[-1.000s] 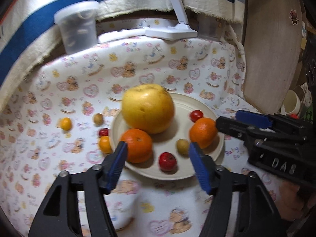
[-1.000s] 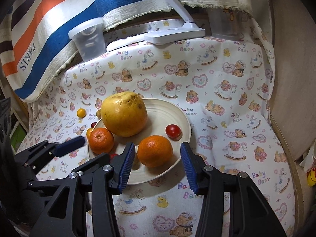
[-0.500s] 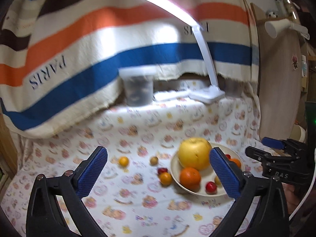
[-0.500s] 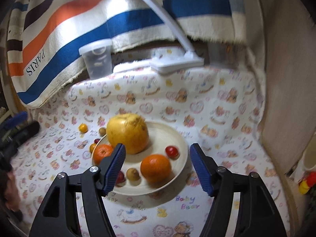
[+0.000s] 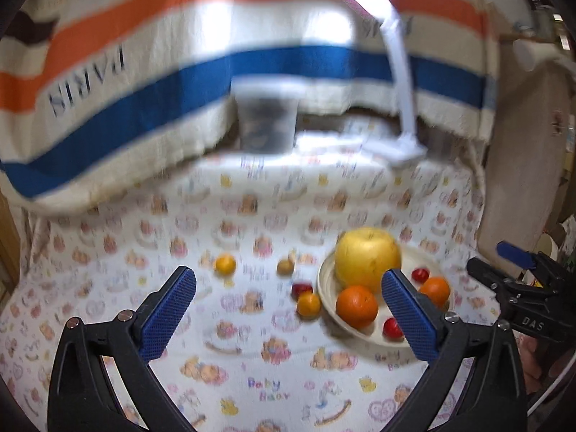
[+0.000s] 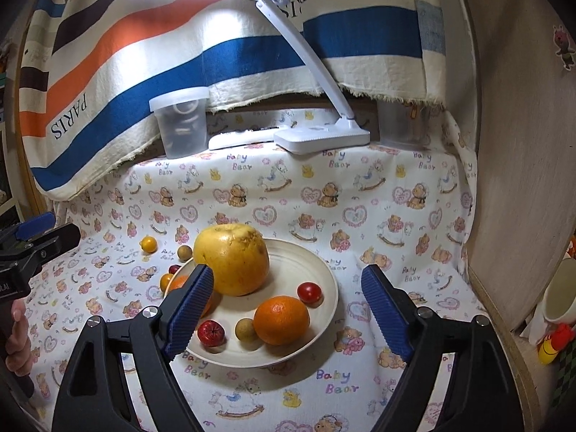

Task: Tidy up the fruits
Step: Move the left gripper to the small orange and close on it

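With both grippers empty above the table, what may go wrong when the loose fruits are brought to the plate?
1. The plate already holds a large yellow fruit and oranges, so added fruit may roll off.
2. The small loose fruits are round and may slip from the pads.
3. The left gripper view is blurred, so aiming may suffer.

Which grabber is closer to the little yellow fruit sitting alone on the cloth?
Left. The left gripper hangs over the cloth near the little yellow fruit; the right gripper hovers over the plate, farther away.

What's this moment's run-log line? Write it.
left gripper: closing, empty | right gripper: opening, empty | plate: six fruits | cloth: four small fruits loose
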`<state>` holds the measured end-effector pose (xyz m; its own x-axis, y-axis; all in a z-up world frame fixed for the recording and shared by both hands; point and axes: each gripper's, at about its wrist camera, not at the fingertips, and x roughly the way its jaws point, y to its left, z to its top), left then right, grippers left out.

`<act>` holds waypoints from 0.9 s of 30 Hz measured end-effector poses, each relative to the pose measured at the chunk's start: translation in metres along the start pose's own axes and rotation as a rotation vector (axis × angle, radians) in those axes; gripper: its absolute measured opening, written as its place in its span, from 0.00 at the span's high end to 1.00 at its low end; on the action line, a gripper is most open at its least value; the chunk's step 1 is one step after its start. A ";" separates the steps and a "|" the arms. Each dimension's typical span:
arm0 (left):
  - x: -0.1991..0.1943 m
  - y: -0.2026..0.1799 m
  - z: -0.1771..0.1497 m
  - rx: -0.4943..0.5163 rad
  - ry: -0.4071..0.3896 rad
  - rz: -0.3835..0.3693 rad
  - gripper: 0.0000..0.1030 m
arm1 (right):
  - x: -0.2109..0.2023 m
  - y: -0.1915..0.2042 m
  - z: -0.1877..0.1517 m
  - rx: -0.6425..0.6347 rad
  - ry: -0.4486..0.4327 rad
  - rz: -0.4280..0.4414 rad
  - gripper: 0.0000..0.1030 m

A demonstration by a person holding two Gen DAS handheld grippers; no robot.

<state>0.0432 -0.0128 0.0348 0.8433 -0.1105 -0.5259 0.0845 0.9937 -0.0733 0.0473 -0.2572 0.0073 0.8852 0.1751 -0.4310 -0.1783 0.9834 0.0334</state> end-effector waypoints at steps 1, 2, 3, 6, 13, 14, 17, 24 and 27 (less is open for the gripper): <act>0.010 0.004 0.001 -0.036 0.064 -0.034 0.14 | 0.001 0.000 0.000 -0.002 0.001 -0.004 0.17; 0.021 0.011 0.003 -0.095 0.133 -0.072 0.20 | 0.002 0.000 -0.001 -0.004 0.001 -0.007 0.17; 0.029 0.015 0.002 -0.139 0.181 -0.090 0.29 | 0.004 0.000 -0.001 -0.007 0.003 -0.008 0.17; 0.054 0.022 0.001 -0.228 0.278 -0.126 0.47 | 0.006 0.001 -0.002 -0.013 0.008 -0.010 0.17; 0.093 0.012 -0.010 -0.282 0.393 -0.125 0.69 | 0.007 0.003 -0.002 -0.028 0.010 -0.009 0.17; 0.098 0.010 -0.012 -0.284 0.401 -0.115 0.70 | 0.008 0.003 -0.002 -0.030 0.011 -0.008 0.17; 0.110 0.011 -0.013 -0.293 0.406 -0.071 0.72 | 0.007 0.003 -0.003 -0.028 0.010 -0.007 0.17; 0.124 0.015 -0.015 -0.328 0.414 -0.076 0.72 | 0.005 0.005 -0.002 -0.033 0.005 -0.002 0.17; 0.128 0.016 -0.016 -0.352 0.417 -0.107 0.73 | 0.005 0.005 -0.003 -0.033 0.005 -0.002 0.17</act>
<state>0.1446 -0.0115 -0.0472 0.5525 -0.2792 -0.7854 -0.0841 0.9188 -0.3857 0.0494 -0.2520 0.0032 0.8835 0.1726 -0.4355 -0.1905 0.9817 0.0027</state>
